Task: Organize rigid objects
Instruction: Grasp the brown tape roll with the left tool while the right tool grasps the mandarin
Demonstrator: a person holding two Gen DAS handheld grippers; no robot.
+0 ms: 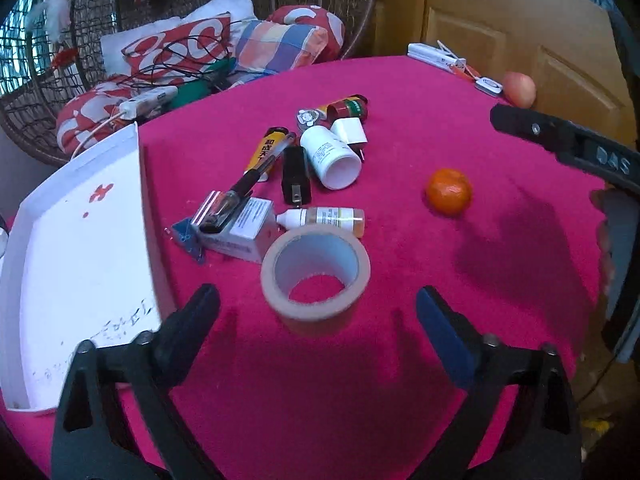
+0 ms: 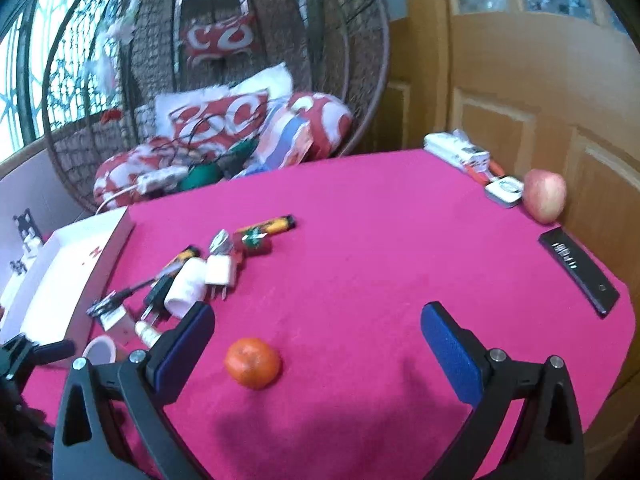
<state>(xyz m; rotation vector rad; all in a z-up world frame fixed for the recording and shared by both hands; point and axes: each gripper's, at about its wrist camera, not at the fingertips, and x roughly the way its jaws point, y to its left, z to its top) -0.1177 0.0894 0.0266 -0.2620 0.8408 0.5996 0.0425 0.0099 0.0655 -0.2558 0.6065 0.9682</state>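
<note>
Tape roll [image 1: 316,276]: beige outer wrap, pale grey inner core, lying flat on its side with the hole up, on the pink table [image 1: 400,120]; sits just ahead of the left tool [image 1: 318,304], at its 12 o'clock, untouched.

Cluster at 12 o'clock beyond the tape, items touching or overlapping:
- dropper bottle [image 1: 324,218], clear amber, white cap, lying on its side
- small white carton [image 1: 240,232] with a black pen [image 1: 248,184] laid across it
- black plug adapter [image 1: 295,176], prongs toward the camera
- white pill bottle [image 1: 330,158], lying down, base toward the camera
- white charger [image 1: 349,131]
- yellow battery [image 1: 268,148]
- red-and-green can [image 1: 348,107]

Orange [image 1: 449,191]: round, at 2 o'clock from the tape, well apart from the cluster.

White tray [image 1: 80,240]: at 9 o'clock, red marks on its floor.

Left tool: jaws wide, holding nothing.
Right tool [image 2: 318,336]: jaws wide, holding nothing; the orange lies between its fingers, nearer the left one.

Apple [image 2: 545,195] and black phone [image 2: 579,271]: far right table edge.
</note>
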